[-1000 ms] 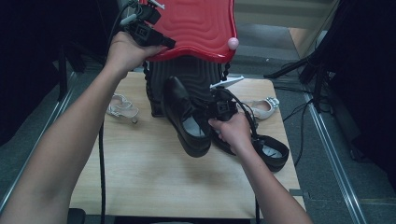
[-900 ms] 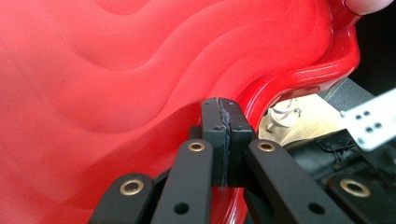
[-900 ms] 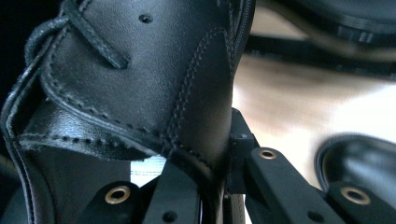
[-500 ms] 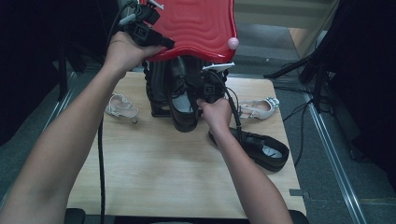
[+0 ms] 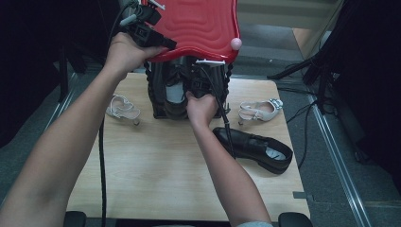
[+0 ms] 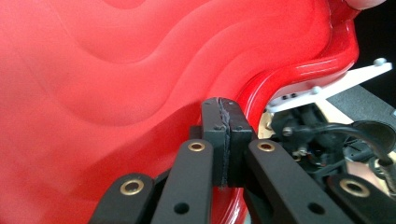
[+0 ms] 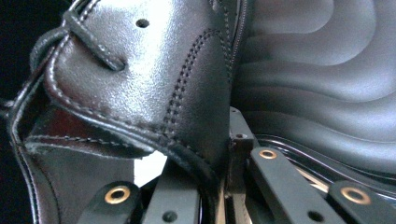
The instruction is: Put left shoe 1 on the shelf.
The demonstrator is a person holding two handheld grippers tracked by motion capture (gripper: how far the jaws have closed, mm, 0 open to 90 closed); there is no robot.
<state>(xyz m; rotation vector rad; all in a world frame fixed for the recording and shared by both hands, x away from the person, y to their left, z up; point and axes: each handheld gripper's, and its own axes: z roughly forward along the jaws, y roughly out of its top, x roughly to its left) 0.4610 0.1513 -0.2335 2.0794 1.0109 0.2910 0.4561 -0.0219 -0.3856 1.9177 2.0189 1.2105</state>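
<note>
The left gripper's [image 6: 223, 140] jaws are pressed together on the rim of the red lid [image 6: 140, 84], the pads meeting flat with the thin edge pinched between them. In the high view the left gripper [image 5: 158, 40] holds that lid [image 5: 198, 26] up and tilted above the black case [image 5: 158, 94], which stands at the desk's [image 5: 156, 179] far edge, about midway along it. A pink knob [image 5: 236, 43] sits on the lid's right rim.

The right gripper's [image 7: 219, 154] jaws are clamped on the side wall of a black shoe [image 7: 154, 84], near its opening; the leather fills the narrow gap between the pads. A lace [image 7: 93, 46] crosses the upper beside an eyelet. Behind the shoe lies the case's wavy black inner wall [image 7: 322, 84]. From above, the right hand [image 5: 201, 106] is at the mouth of the case, with the shoe [image 5: 175, 97] standing inside it, its pale lining facing up.

The second black shoe [image 5: 255, 149] lies on its sole on the desk, near the right edge, toe towards the middle, just beside the right forearm. A white sandal [image 5: 124, 108] lies left of the case, near the far left corner, and its pair [image 5: 259, 111] lies right of the case, near the far right corner. The right gripper's cable [image 5: 226, 127] runs down over the near shoe's toe.
</note>
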